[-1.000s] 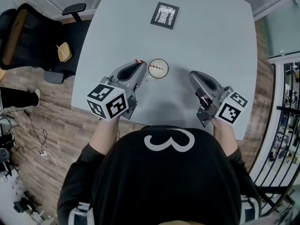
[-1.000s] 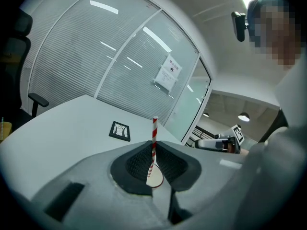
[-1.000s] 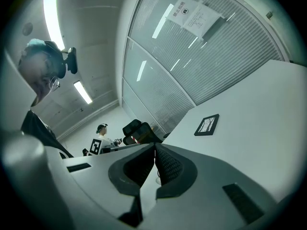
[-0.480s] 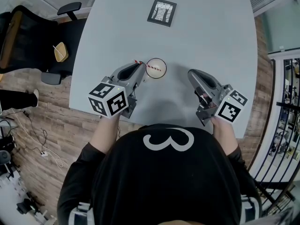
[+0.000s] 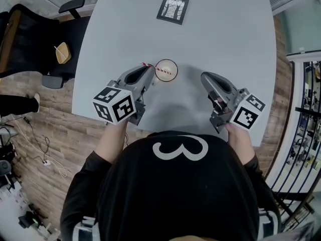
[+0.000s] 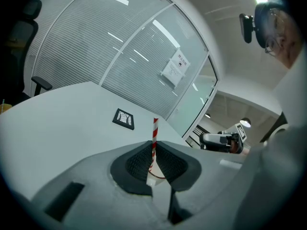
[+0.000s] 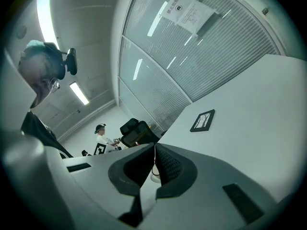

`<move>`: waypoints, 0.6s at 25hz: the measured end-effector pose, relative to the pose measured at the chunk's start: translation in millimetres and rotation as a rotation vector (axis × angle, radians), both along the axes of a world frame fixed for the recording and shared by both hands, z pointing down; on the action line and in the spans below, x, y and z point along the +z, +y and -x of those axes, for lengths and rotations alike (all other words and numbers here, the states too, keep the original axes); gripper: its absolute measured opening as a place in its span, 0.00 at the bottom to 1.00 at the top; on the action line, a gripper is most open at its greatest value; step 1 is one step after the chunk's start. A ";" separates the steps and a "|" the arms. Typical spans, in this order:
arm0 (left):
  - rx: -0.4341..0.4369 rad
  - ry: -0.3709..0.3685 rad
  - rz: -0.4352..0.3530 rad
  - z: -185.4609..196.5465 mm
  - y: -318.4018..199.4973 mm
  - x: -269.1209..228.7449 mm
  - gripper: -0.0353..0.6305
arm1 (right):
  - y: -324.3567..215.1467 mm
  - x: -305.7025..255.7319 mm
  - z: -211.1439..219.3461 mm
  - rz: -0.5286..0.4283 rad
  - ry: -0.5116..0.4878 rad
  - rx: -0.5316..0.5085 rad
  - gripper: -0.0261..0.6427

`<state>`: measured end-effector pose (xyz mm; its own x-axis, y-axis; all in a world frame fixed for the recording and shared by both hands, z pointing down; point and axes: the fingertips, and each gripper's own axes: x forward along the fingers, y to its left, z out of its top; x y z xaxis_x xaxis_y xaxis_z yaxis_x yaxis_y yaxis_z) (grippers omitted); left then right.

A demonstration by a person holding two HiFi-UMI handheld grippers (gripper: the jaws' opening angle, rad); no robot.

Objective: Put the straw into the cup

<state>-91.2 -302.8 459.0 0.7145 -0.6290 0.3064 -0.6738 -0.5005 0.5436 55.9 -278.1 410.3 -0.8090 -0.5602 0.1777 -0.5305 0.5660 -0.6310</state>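
A paper cup (image 5: pixel 166 70) stands open on the grey table (image 5: pixel 225 39). My left gripper (image 5: pixel 151 73) sits just left of the cup, shut on a red-and-white striped straw (image 5: pixel 156 69). In the left gripper view the straw (image 6: pixel 155 131) stands upright between the pads (image 6: pixel 139 159), its top above them, and the cup rim (image 6: pixel 157 175) shows below. The straw's lower end lies over the cup's mouth; how deep it reaches is hidden. My right gripper (image 5: pixel 204 78) rests to the right of the cup, its jaws (image 7: pixel 154 147) shut with nothing between them.
A framed black-and-white card (image 5: pixel 172 8) lies flat at the table's far side. A black office chair (image 5: pixel 30 34) stands off the table's left edge on wooden flooring. Glass partitions with blinds run behind the table. A person (image 7: pixel 102 136) is in the background of the right gripper view.
My left gripper has sunk a little with the straw held in it, close by the cup. The right gripper has stayed where it was.
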 end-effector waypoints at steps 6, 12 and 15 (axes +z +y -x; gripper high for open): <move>-0.020 0.015 0.016 6.6 -2.5 2.8 0.11 | 0.6 3.1 0.5 0.013 0.002 0.000 0.06; -0.034 0.034 0.025 9.7 -3.4 4.9 0.11 | 0.7 4.7 1.8 0.019 0.005 -0.004 0.06; -0.043 0.039 0.033 11.1 -4.3 6.2 0.11 | 0.3 5.9 1.7 0.023 0.005 -0.005 0.06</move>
